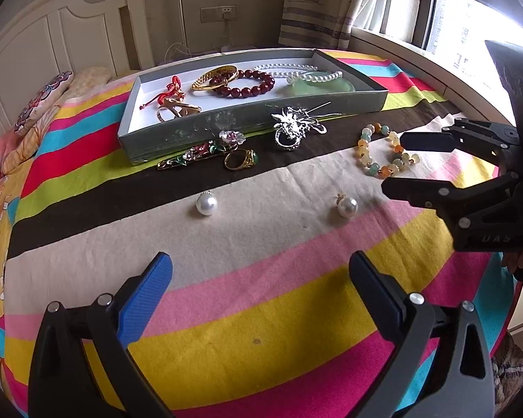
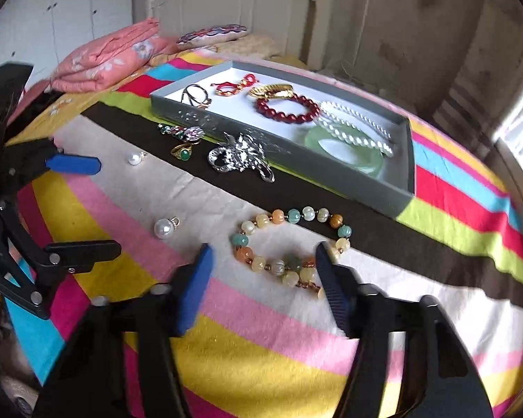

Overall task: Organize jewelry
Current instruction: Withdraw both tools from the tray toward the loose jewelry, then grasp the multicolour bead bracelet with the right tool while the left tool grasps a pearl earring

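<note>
On the striped bedspread (image 2: 261,348), just short of the grey tray (image 2: 348,174), my right gripper (image 2: 263,273) hangs with its jaws spread wide around the near side of the multicoloured bead bracelet (image 2: 289,240), and it has hold of nothing yet; one finger (image 2: 331,278) sits right against the beads at the bracelet's right edge, the blue-padded one stands apart on the left. I judge this to be the step of picking up the bracelet for the tray, which already holds a red bead bracelet (image 2: 286,106), a pearl strand (image 2: 355,125), a green bangle (image 2: 348,153), gold bangles (image 2: 272,91) and a red knotted piece (image 2: 233,85). The next move, as I read it, calls for lowering a little and closing on one strand of beads rather than across the whole loop, since round beads may roll out of the pads. My left gripper (image 1: 261,289) is also wide open and empty, hovering over the cloth short of the two loose pearls (image 1: 206,203) (image 1: 347,206). Left outside the tray are the silver brooch (image 1: 294,125), the gold ring with a green stone (image 1: 242,159) and the enamel flower pin (image 1: 198,153), all lying close against the tray's near wall. The brooch lies between the bracelet and the tray's middle, so I would carry the bracelet high over the wall and towards the clearer right end.
</note>
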`<state>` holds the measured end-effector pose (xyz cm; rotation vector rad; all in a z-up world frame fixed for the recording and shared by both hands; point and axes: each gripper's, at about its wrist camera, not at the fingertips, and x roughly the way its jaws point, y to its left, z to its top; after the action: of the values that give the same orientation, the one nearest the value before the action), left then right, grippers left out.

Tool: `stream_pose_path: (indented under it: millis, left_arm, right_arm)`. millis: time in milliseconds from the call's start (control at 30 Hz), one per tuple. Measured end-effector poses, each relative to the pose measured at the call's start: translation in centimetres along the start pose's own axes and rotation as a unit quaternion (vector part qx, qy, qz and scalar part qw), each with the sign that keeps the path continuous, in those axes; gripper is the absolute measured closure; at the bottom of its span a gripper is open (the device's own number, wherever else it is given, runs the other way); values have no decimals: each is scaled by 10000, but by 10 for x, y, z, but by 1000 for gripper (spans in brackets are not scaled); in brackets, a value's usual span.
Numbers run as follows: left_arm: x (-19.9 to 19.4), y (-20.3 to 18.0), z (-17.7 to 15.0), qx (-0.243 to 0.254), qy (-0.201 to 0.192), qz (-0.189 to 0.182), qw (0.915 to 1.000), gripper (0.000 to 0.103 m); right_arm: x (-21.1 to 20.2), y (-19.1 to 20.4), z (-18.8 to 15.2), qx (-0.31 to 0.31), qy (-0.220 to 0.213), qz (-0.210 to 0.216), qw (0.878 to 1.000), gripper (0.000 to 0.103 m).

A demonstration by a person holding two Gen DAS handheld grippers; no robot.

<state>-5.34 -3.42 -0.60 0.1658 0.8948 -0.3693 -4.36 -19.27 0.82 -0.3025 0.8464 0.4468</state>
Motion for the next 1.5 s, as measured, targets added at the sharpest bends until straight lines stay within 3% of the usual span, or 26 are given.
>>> stream_pose_path:
  millis: [167,333,500,633,700,833,1000,1067,1200,1367,1500]
  left_arm:
    - [-1,0,-1,27,0,-5,10000,3]
    - [0,-3,0,72,21,31,10000,3]
    - [-6,-14,1,319,-177,66,9993,3]
    - [-9,-30,7,445,-240,-265,9984,4]
    - [-7,-38,13,498,-202,-446,9976,12]
    - [5,-45,23,524,-82,-565,9970,38]
    - [14,-47,29,490,-78,-507,9975,53]
    - [13,-47,29,509,-82,-510,9974,65]
    - [11,-49,28,598,-76,-457,9971,71]
    - [11,-54,29,734,-61,-434,9963,90]
    - [11,-57,27,781,-89,-445,9959,90]
  right_arm:
    - [0,6,1,-341,-39,-163,9993,92]
    - [-7,8,-3,-260,-129,38,9996,92]
    - [-28,-9,-5,276,-474,338,9979,92]
    - [-44,-26,-9,705,-738,521,9934,92]
    - [-51,-33,-11,880,-842,574,9909,92]
    - [-58,-37,-15,976,-928,578,9892,92]
    - [-59,-41,-19,1029,-969,636,9879,92]
    - [-59,-42,-20,1067,-980,651,9873,92]
    - [-59,-44,-22,1092,-986,683,9868,92]
    - [-58,-44,-22,1096,-1002,677,9866,92]
    - [-57,-44,-24,1102,-1017,673,9864,92]
